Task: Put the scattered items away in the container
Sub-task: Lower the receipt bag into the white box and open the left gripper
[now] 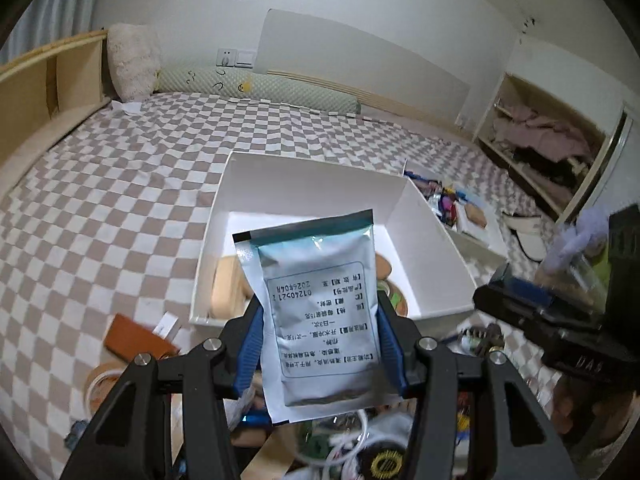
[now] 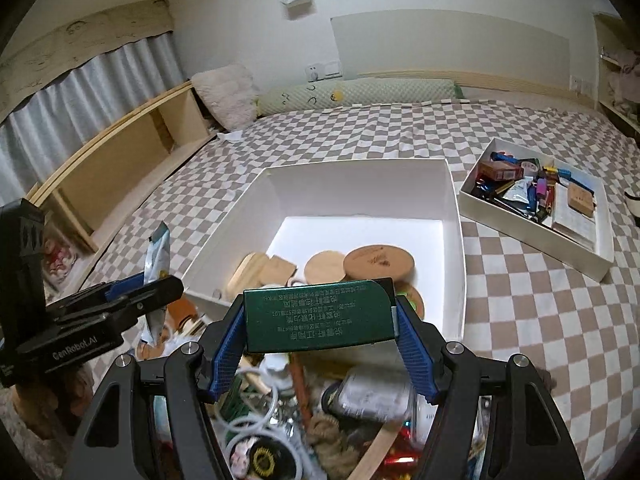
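Observation:
My left gripper (image 1: 320, 344) is shut on a silver-blue foil sachet (image 1: 320, 300) with printed text, held upright in front of the large white box (image 1: 316, 176). My right gripper (image 2: 320, 320) is shut on a dark green flat box (image 2: 320, 316), held over the near edge of the white box (image 2: 360, 184). The white box holds several round wooden pieces (image 2: 378, 262) at its near end. The left gripper with the sachet (image 2: 158, 252) also shows at the left of the right wrist view. A pile of scattered items (image 2: 320, 420) lies under both grippers.
A smaller white tray (image 2: 600, 260) full of small items sits to the right of the box on the checkered bedspread (image 2: 520, 320). A brown wallet (image 1: 136, 340) and tape roll (image 1: 100, 380) lie at lower left. A wooden shelf (image 1: 48, 92) runs along the left of the bed.

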Motion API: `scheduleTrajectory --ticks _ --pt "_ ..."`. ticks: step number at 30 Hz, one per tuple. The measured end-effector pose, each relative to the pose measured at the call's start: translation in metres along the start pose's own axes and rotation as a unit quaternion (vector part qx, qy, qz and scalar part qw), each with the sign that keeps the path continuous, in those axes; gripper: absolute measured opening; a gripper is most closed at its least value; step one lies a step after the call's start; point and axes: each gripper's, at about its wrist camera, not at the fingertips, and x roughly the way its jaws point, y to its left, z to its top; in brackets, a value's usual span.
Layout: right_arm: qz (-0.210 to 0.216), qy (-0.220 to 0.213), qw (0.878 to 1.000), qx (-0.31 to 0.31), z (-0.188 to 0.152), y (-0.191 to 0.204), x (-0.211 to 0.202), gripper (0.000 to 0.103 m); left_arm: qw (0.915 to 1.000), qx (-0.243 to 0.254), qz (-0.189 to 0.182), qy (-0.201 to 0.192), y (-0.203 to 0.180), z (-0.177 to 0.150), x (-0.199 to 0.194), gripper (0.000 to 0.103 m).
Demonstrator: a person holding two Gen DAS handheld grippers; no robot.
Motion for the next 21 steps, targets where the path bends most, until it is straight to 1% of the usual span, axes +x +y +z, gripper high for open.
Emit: scheduleTrajectory --ticks 3,6,13,21 --pt "0.000 0.008 1.000 0.008 0.007 -0.004 0.012 0.070 1.0000 0.004 0.006 0.002 -0.002 0.010 0.015 0.052" --pt "-0.001 0.015 1.000 0.018 0.010 -0.008 0.024 0.070 0.9997 0.013 0.021 0.008 -0.003 0.017 0.031 0.051" --pt "-0.001 0.038 0.999 0.035 0.014 -0.012 0.051 0.070 0.9983 0.025 0.046 0.025 0.000 0.024 0.065 0.051" --pt "-0.009 0.057 0.997 0.054 0.023 -0.020 0.075 0.070 0.9979 0.021 0.056 0.023 0.008 0.038 0.094 0.051"
